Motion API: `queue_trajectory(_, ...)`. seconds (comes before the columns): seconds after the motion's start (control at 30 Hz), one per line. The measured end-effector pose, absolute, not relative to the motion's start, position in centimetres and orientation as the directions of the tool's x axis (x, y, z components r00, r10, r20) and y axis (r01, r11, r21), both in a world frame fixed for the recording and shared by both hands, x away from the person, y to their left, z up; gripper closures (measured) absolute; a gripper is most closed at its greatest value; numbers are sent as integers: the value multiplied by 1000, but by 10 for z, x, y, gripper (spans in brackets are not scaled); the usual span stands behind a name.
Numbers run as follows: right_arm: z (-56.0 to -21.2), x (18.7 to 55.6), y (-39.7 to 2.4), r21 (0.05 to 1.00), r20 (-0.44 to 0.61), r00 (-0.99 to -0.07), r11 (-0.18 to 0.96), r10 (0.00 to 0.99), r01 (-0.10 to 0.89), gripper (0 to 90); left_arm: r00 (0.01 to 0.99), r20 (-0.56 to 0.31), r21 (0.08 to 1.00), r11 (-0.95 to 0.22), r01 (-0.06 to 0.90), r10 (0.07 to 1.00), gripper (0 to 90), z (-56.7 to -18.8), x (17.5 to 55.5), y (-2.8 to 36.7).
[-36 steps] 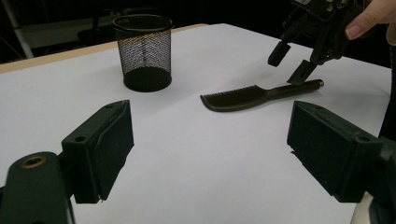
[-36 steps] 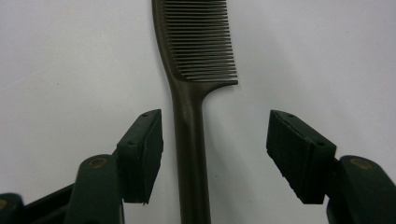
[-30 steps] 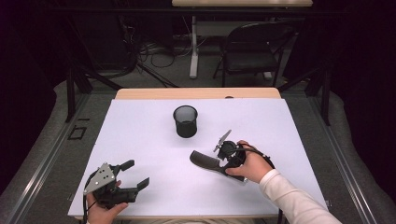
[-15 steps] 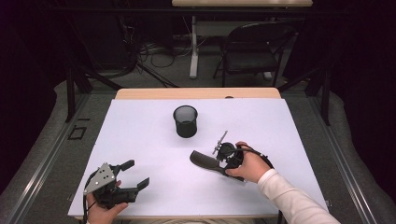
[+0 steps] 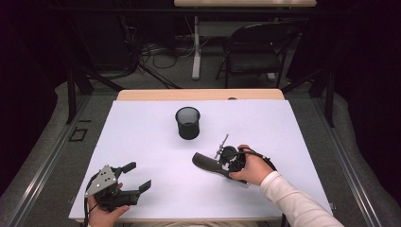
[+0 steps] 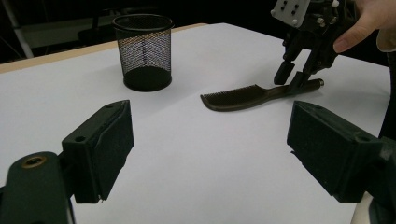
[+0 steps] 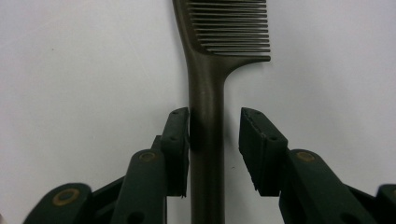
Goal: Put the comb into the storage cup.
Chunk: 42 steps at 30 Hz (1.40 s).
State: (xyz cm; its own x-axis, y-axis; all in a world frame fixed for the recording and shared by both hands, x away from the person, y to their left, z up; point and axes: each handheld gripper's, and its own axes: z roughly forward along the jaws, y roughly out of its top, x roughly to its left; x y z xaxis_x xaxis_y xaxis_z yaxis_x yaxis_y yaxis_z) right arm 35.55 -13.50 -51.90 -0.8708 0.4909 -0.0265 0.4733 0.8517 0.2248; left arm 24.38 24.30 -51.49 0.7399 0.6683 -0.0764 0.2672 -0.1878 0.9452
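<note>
The comb (image 7: 207, 116) lies flat on the desk (image 5: 142, 137), its handle running straight up between the jaws of my right tool (image 7: 215, 140). In the right gripper view, one pad is already against the handle's side, while the other pad stands off with a clear strip of desk showing between it and the handle. The jaws have just been closing with the handle between them, but the pinch is not yet complete: the tool is partly spread around the handle, not pressed onto it.

Fault risks, as I judge them:
- Uneven contact. With only one pad touching, further closing may push the handle sideways across the smooth desk, or pivot the comb, before the far pad arrives.
- Low profile. The handle is thin and lies flat; pads that ride too high may slip over its top edge and let it squirt out.
- End grip. The pads sit on the handle, away from the toothed half, so on lifting the teeth may droop.

The mesh cup (image 5: 187, 122) stands upright beyond the comb's toothed end, well apart from my right tool.

My left tool (image 5: 135, 182) rests on the near desk, jaws spread wide and holding nothing, well apart from the comb.
</note>
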Motion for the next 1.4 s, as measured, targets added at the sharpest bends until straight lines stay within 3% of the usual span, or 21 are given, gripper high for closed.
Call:
queue_trajectory(0.8, -526, 355, -134, 195, -15, -870, 855, 493, 481, 721, 739, -78, 945, -186, 268, 669, 149, -515, 244, 243)
queue_trajectory(1.4, -526, 353, -133, 197, -24, -869, 855, 494, 480, 727, 738, -76, 945, -189, 268, 671, 149, -515, 244, 243)
